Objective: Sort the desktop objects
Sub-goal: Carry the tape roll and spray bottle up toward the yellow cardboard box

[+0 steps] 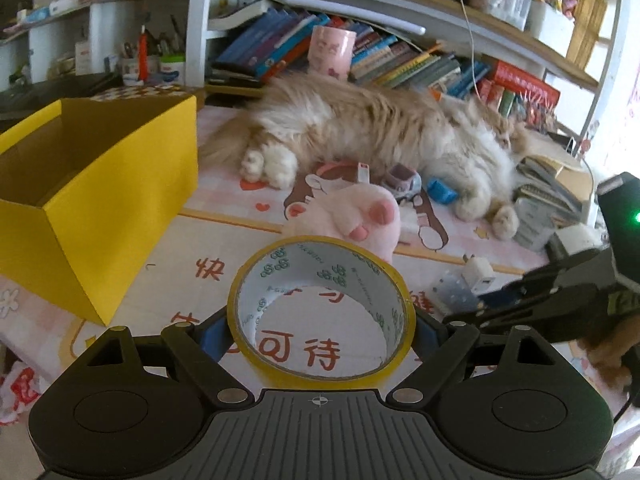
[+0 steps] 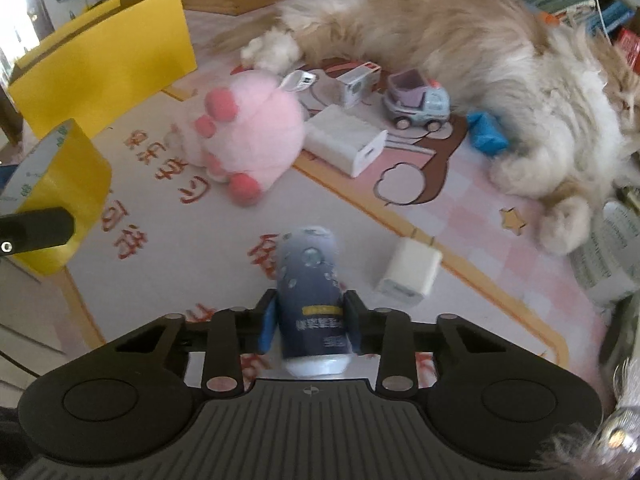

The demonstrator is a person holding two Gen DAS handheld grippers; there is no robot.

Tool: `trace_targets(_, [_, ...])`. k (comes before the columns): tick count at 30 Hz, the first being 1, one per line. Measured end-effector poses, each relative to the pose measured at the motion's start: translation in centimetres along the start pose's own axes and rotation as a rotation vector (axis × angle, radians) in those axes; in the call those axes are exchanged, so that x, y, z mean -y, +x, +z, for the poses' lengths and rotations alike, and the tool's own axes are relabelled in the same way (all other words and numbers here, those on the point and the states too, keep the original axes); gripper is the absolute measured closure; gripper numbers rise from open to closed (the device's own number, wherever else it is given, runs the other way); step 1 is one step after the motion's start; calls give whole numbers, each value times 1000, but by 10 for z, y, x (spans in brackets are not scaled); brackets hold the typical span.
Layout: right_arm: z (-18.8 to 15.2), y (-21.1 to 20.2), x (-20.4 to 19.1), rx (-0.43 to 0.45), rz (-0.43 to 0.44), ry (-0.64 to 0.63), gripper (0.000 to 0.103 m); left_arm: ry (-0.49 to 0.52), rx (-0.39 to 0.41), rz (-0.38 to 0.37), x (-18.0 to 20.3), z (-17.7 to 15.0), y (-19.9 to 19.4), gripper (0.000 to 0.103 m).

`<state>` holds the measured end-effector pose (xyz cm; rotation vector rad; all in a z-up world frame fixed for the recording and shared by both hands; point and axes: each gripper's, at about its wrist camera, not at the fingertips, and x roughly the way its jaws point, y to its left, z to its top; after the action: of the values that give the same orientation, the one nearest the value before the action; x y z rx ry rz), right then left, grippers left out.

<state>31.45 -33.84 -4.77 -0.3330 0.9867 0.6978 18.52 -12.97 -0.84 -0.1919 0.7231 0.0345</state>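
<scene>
My left gripper (image 1: 322,330) is shut on a yellow tape roll (image 1: 320,376), held just above the desk mat; the roll also shows at the left of the right wrist view (image 2: 60,184). My right gripper (image 2: 310,326) is shut on a dark blue bottle (image 2: 310,292) with a white cap, lying along the fingers. The open yellow box (image 1: 104,208) stands to the left, also in the right wrist view (image 2: 108,64). On the mat lie a pink plush paw (image 2: 248,136), white chargers (image 2: 348,144) (image 2: 410,272), a toy car (image 2: 416,100) and a blue item (image 2: 486,134).
A fluffy cat (image 1: 380,132) lies across the back of the desk, close to the toy car and blue item. Books (image 1: 548,200) are stacked at the right edge. Shelves of books and a pink cup (image 1: 330,52) stand behind.
</scene>
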Motion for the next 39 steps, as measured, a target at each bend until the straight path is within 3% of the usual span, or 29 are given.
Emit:
trace_targets(8, [-2, 1, -10, 25, -32, 12, 73, -21, -3, -17, 0, -3, -6, 14])
trace_targets(14, [-7, -10, -7, 88, -22, 207, 73, -30, 35, -30, -4, 1, -23, 14])
trace_targets(19, [-4, -32, -19, 155, -7, 267, 73, -26, 58, -48, -13, 3, -36, 14])
trace_targets(26, [-7, -59, -42, 214, 12, 321, 73, 6, 72, -87, -25, 3, -51, 14])
trace_targets(39, [-20, -76, -120, 235, 20, 356, 73, 32, 71, -131, -71, -17, -81, 14])
